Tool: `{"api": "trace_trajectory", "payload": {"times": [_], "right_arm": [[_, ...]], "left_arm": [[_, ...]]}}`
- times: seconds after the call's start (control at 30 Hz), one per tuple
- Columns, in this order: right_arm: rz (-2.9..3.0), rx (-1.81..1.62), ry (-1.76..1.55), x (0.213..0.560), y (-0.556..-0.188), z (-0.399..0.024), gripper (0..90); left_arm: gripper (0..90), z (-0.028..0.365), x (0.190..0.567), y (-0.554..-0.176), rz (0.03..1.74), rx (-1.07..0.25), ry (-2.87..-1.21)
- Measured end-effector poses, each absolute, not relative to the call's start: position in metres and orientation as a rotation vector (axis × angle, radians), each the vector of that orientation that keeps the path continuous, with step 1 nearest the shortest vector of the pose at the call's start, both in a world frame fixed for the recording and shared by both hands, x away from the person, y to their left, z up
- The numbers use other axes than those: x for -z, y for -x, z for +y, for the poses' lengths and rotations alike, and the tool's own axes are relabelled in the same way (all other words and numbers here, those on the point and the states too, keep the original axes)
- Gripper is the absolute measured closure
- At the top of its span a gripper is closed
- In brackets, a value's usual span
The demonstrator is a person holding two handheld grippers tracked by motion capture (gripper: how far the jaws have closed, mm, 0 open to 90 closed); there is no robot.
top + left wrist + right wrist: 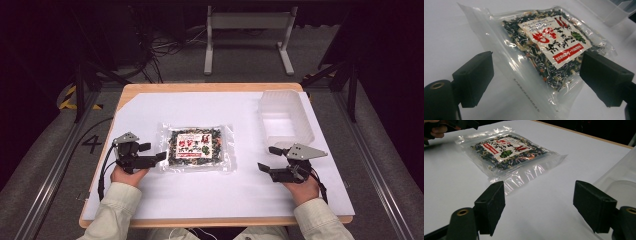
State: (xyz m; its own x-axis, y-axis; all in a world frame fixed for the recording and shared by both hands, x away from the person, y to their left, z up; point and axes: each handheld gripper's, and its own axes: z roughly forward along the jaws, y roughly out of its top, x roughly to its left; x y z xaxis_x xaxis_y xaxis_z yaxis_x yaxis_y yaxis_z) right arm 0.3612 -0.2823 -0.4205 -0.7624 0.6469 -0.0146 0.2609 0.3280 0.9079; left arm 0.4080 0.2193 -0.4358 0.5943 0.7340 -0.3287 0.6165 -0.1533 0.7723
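Pouch (198,147) of clear plastic, flat on white sheet (215,200) covering the tabletop (150,88), near its middle. Dark dried mix inside, black-green flakes with pale and reddish bits. White label (554,40) on top with red and black printed characters, a green leaf mark, a red band along one edge. Wide clear sealed margins around the filling, glossy and crinkled; small printed code on one margin, too small to read.

Left gripper (154,152) at the pouch's left edge, jaws wide apart, holding nothing. In the left gripper view the pouch's near corner lies between the two jaws, the left jaw beside the clear margin, the right jaw over the filled part's edge; contact with the plastic cannot be told. Left hand (126,174) on the handle, pale sleeve (112,210) behind.

Right gripper (267,157) to the right of the pouch, apart from it, jaws wide open and empty. In the right gripper view the pouch lies ahead and left of the jaws, bare sheet between them.

Translucent plastic bin (285,117) at the right rear of the sheet, just beyond the right gripper, empty inside.
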Motion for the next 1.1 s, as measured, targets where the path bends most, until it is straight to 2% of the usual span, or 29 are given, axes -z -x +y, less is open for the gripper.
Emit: {"api": "trace_trajectory", "payload": {"times": [0.23,0.43,0.57,0.87,1.1], "right_arm": [[2.229,-1.411,-0.805,0.421,-0.362,-0.281,24.9],[2.232,-1.405,-0.799,0.421,-0.362,-0.281,24.5],[2.237,-1.404,-0.803,0.422,-0.362,-0.281,24.4],[2.251,-1.399,-0.802,0.423,-0.362,-0.28,24.4],[2.255,-1.382,-0.788,0.423,-0.362,-0.279,25.1]], "left_arm": [[15.9,0.218,0.441,-0.41,1.091,-0.17,-1.95],[16.4,0.216,0.445,-0.412,1.123,-0.122,-1.96],[21.0,0.216,0.446,-0.413,1.141,-0.075,-1.969],[25.1,0.214,0.448,-0.414,1.131,-0.038,-1.993],[38.8,0.209,0.449,-0.412,1.111,-0.063,-2.035]]}}
